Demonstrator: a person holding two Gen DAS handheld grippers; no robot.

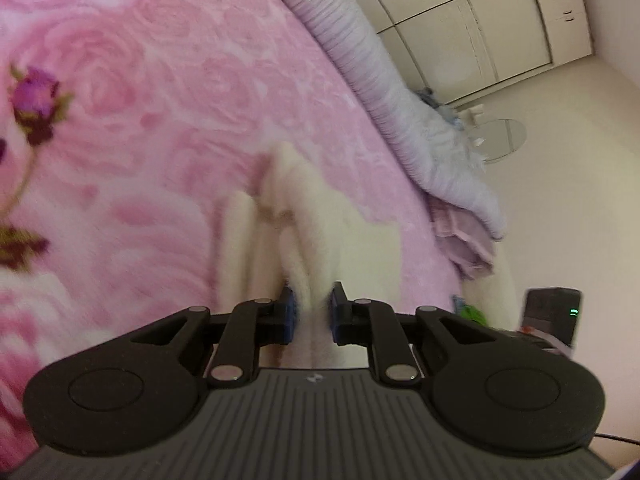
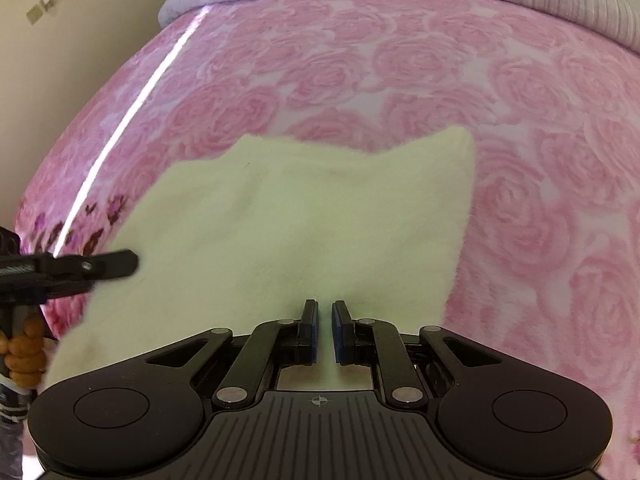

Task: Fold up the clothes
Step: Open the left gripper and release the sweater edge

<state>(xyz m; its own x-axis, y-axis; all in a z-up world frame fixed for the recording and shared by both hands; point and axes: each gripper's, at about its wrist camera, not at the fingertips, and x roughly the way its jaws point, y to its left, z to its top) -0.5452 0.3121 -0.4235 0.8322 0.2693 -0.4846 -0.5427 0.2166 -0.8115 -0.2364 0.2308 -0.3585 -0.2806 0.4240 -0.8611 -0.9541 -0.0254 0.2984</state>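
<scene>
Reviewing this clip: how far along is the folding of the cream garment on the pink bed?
Early. Done: both tongs, left and right, have pinched the near edge of the cream garment. In hand: that edge. Left: it lies mostly spread on the pink blanket, with no finished fold visible.

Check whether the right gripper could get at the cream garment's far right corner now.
Probably not yet: the right gripper has its jaws shut on the near edge of the cream garment. The bedspread around that corner is otherwise unobstructed.

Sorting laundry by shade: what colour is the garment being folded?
Cream white, plain fluffy garment; clearest in the right wrist view.
</scene>
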